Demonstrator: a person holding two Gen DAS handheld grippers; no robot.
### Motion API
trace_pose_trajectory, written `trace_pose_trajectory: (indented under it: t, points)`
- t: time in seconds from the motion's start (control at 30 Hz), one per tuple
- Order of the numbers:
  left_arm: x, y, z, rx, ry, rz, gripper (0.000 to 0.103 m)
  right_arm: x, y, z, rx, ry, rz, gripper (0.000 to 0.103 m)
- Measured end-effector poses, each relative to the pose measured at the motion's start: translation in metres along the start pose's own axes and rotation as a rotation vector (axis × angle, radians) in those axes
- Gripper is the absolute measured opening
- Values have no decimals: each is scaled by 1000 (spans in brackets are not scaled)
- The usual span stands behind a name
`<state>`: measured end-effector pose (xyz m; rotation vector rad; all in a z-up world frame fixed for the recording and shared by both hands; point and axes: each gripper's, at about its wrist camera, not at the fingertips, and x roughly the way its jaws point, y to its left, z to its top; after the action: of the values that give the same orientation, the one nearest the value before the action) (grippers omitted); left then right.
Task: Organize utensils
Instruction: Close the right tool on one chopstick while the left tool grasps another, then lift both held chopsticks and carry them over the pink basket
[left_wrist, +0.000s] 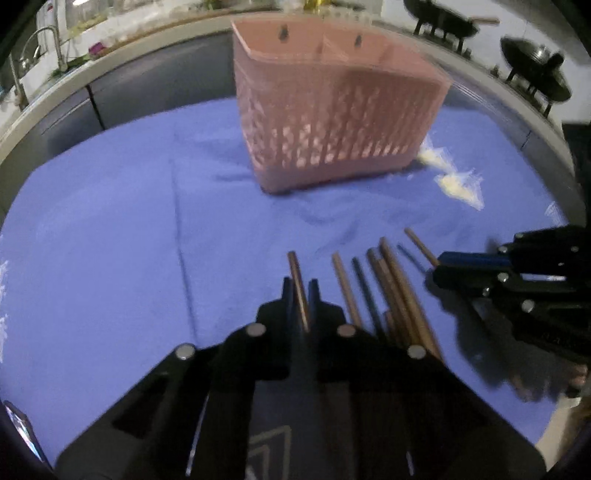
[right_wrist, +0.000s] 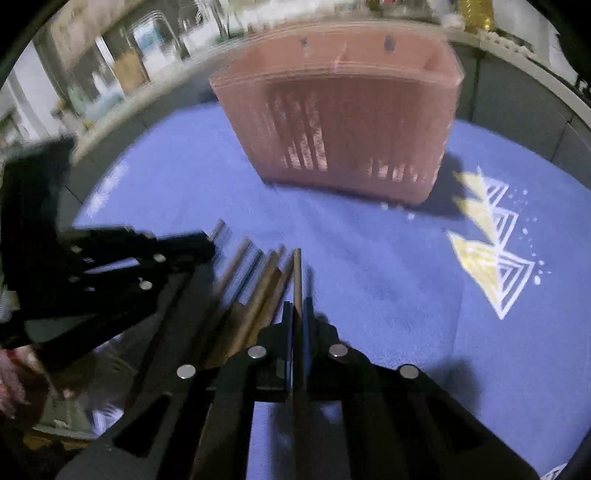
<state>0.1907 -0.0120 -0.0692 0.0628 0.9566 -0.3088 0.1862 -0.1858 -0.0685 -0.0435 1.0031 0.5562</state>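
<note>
A pink slotted utensil basket (left_wrist: 332, 114) stands upright on the blue cloth, also in the right wrist view (right_wrist: 343, 122). Several brown chopsticks (left_wrist: 391, 295) lie side by side in front of it. My left gripper (left_wrist: 298, 286) is shut on one brown chopstick (left_wrist: 297, 280) at the left of the row. My right gripper (right_wrist: 298, 306) is shut on another chopstick (right_wrist: 297, 277) at the right of the row (right_wrist: 258, 288). Each gripper shows in the other's view: the right one (left_wrist: 443, 264) and the left one (right_wrist: 207, 242).
The blue cloth (left_wrist: 110, 258) has a yellow and white triangle print (right_wrist: 491, 254) to the right of the basket. A counter edge (left_wrist: 55, 92) with a tap runs behind. Black woks (left_wrist: 535, 70) stand at the back right.
</note>
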Motion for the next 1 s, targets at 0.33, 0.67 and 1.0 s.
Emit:
trace_pose_trajectory:
  t: [0.33, 0.67, 1.0]
  points:
    - [-137, 1, 29, 18, -343, -45, 6, -114, 13, 7, -26, -487, 35, 5]
    - [-203, -15, 103, 70, -479, 42, 6, -182, 7, 96, 16, -737, 44, 5]
    - [-32, -15, 31, 171, 71, 87, 44, -177, -15, 65, 97, -715, 121, 5]
